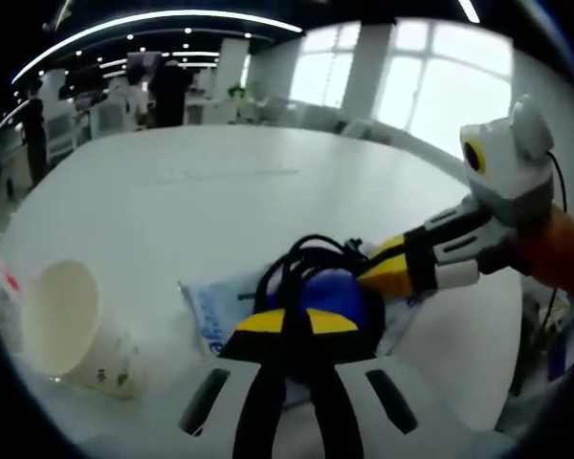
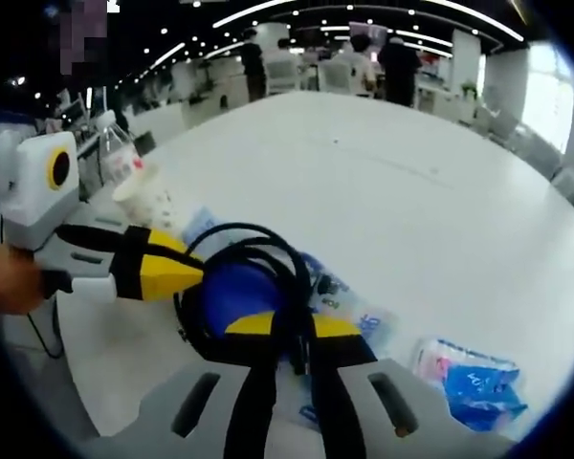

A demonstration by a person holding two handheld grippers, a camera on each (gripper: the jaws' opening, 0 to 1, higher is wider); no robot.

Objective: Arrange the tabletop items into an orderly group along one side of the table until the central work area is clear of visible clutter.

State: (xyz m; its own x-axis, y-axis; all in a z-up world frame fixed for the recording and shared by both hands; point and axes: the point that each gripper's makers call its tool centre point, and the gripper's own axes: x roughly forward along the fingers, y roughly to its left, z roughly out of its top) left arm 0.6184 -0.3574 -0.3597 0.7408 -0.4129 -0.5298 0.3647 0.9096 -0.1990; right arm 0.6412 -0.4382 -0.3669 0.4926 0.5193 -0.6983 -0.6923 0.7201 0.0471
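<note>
Two tongs, my left tongs (image 1: 297,320) and right tongs (image 2: 292,325), are pinching the blue round thing with its looped black cord (image 2: 244,287) mid-counter on the white counter (image 2: 411,191). Next I am needing to carry it sideways.

This is a big open-plan office floor. A broad white table (image 2: 383,182) runs deep into the room, and past its far end stand rows of white desks and chairs (image 2: 337,73) with people (image 2: 398,67) standing among them, seen from behind. Overhead, a dark ceiling carries long curved light strips (image 1: 153,27) and scattered round spotlights (image 2: 311,21). In the left gripper view, tall windows (image 1: 416,81) pour daylight in, split by white columns (image 1: 366,67). At the table's edge sit a paper cup (image 1: 62,320) and a plastic water bottle (image 2: 118,153), everyday office leftovers.
</note>
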